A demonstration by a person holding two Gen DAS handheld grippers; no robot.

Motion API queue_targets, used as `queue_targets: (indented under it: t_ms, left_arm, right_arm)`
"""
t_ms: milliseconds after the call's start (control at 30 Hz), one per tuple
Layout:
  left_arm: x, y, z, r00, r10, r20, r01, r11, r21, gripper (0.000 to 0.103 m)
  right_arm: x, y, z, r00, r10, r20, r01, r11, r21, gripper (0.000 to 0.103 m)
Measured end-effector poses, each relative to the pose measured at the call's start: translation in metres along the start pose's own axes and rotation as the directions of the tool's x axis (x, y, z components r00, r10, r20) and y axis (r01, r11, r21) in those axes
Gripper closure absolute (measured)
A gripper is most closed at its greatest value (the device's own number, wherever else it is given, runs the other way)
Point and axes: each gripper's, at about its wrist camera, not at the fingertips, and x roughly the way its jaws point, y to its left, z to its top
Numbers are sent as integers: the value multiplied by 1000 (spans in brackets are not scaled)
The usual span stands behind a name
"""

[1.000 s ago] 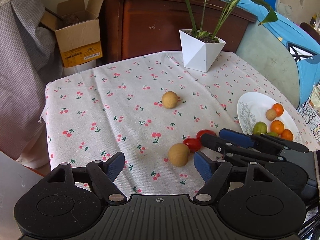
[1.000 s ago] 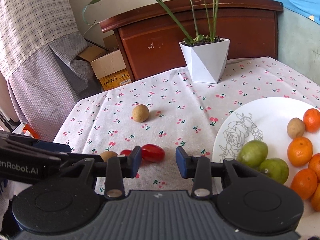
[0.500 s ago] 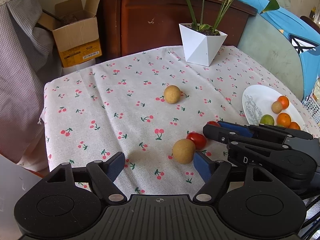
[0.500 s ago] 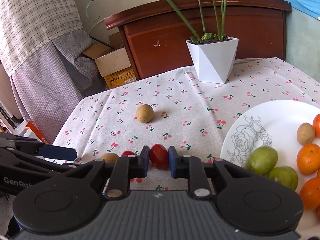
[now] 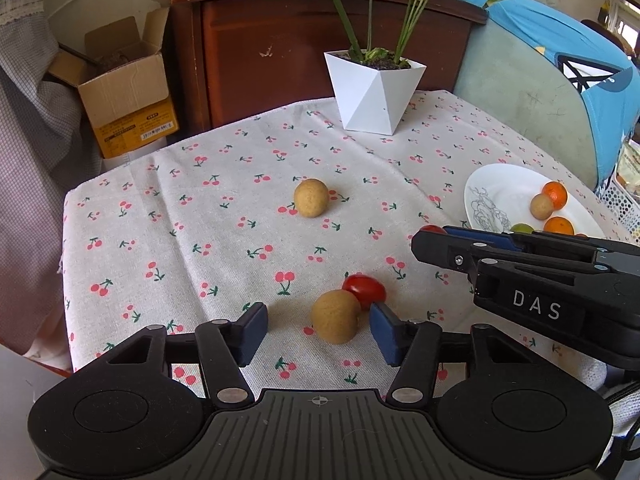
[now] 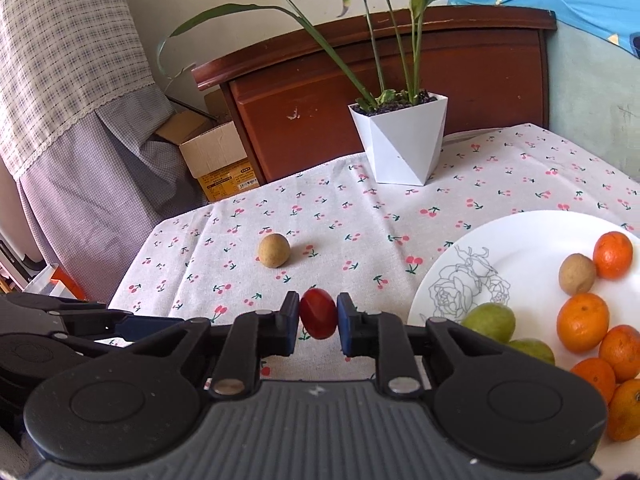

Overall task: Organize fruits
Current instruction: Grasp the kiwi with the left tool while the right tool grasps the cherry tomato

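My right gripper (image 6: 318, 322) is shut on a red cherry tomato (image 6: 318, 319) and holds it above the cloth, left of the white plate (image 6: 520, 248). In the left wrist view the right gripper (image 5: 430, 236) shows from the side with the tomato's tip (image 5: 433, 229) at its end. My left gripper (image 5: 318, 330) is open, low over the cloth, around a tan round fruit (image 5: 335, 322). A second red tomato (image 5: 365, 291) touches that fruit. Another tan fruit (image 5: 311, 197) lies farther back, also in the right wrist view (image 6: 273, 250).
The plate (image 5: 496, 188) holds several oranges (image 6: 582, 322), two green fruits (image 6: 490, 321) and a tan fruit (image 6: 577, 273). A white plant pot (image 5: 374, 94) stands at the table's back. A wooden cabinet (image 5: 320, 44) and a cardboard box (image 5: 128, 96) stand behind the table.
My right gripper closed on one red tomato and lifted it off the cloth. My left gripper moved forward, so the near tan fruit now sits between its open fingers.
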Motion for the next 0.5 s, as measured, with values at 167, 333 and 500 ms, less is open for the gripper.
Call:
queue_targets:
  t_ms: [167,333,500]
  left_arm:
    - [1,-3,0,1000,-7,11,7,1000,14,71]
    - [1,-8,-1,1000,-8,15,7,999,32,78]
    - [0,-6,-1,1000,0,13,-1,1000,4,80]
  right_arm:
    - [-3,-1,0,1000,-4,4,4,1000,-1,83]
    - [-6,1,1,1000,-9,9,9,1000,-1,83]
    - [-13,2,2,1000,-8,15,8,1000,-1,83]
